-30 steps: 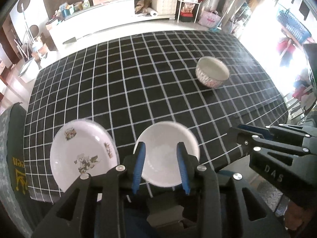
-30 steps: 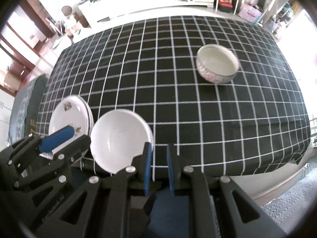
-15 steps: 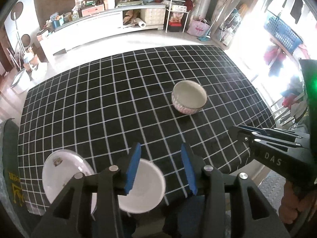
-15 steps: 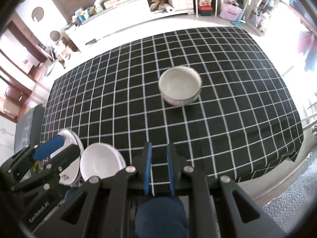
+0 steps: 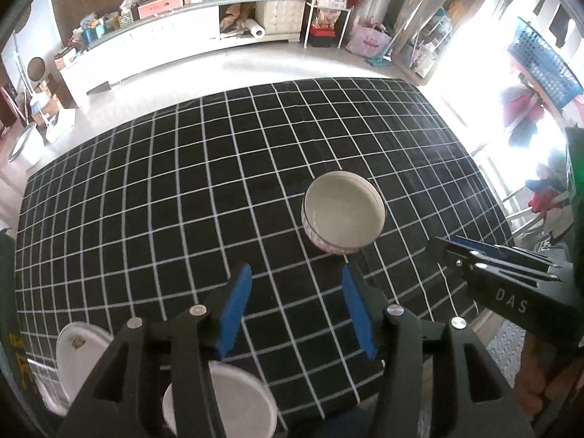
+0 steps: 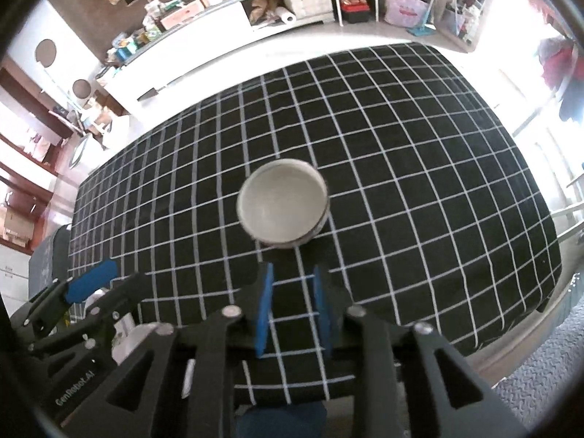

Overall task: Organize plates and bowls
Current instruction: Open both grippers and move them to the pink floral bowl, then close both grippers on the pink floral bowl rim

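While claws open, bowl point(image 5: 343, 215) just ahead.

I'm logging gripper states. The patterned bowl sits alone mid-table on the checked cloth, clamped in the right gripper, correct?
Not clamped. The right wrist view shows the right gripper short of the patterned bowl, jaws opening with nothing between them. The bowl does sit alone mid-table on the checked cloth.

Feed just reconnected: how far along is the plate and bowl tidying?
Looks done: a plain white bowl and plate sit together at the near-left edge. In hand: nothing; left gripper and right gripper are opening, empty. Left: the patterned bowl mid-table.
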Motion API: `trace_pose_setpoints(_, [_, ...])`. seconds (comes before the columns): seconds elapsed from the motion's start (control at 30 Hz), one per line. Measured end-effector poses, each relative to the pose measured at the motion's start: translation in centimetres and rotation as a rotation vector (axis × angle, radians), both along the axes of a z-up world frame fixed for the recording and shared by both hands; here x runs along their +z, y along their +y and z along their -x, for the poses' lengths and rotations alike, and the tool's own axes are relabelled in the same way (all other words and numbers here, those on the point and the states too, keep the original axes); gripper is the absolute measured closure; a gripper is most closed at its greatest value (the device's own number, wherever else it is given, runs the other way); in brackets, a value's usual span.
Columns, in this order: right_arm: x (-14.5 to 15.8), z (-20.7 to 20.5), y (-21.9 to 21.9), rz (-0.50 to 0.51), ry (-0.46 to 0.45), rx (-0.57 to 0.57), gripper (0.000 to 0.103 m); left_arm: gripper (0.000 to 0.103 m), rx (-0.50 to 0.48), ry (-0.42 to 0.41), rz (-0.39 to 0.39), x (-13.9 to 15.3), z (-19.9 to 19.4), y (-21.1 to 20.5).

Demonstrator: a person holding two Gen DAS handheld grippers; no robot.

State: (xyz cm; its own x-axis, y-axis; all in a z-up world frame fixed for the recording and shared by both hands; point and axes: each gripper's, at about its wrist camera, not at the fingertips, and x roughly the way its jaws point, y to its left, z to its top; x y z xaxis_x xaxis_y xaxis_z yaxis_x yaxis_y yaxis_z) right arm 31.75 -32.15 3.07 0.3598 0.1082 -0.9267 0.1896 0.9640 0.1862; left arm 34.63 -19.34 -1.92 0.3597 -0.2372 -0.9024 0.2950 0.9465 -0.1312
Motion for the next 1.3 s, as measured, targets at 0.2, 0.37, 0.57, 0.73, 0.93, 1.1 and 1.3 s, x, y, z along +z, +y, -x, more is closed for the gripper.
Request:
trace_pose_setpoints(0.2, [-3.0, -3.0, -2.3, 0.013, 0.036, -0.029, 0.057, 0.053, 0.017, 0.035, -0.041, -3.4, -4.2, -1.9])
trace_pose_setpoints(0.37, [-5.8, -5.0, -3.4, -0.021, 0.06, -0.042, 0.057, 0.053, 0.001, 0.075, -0.051, -6.3, -6.2, -3.2])
trace_pose_setpoints(0.57, [-8.1, -6.9, -3.1, -0.015, 0.062, 0.001, 0.057, 0.055, 0.005, 0.088, -0.061, -8.6, -8.2, -3.7])
trace_pose_setpoints(0.73, [-9.2, -7.6, -2.8, -0.004, 0.073, 0.003, 0.068, 0.086, -0.045, 0.081, -0.105, -9.9, -8.8, -5.1])
trace_pose_setpoints(0.93, [-10.4, -7.6, -2.9, -0.017, 0.095, 0.001, 0.085, 0.096, -0.109, 0.066, -0.17, -10.4, -8.5, -6.9])
trace_pose_setpoints(1.1, [-10.2, -7.4, -2.6, 0.004, 0.105, -0.004, 0.086, 0.096, -0.1, 0.09, -0.155, -10.7, -8.2, -6.9])
trace_pose_setpoints(1.3, [-10.2, -5.4, -2.2, -0.016, 0.112, -0.015, 0.086, 0.096, -0.115, 0.1, -0.179, -11.0, -5.7, -6.0])
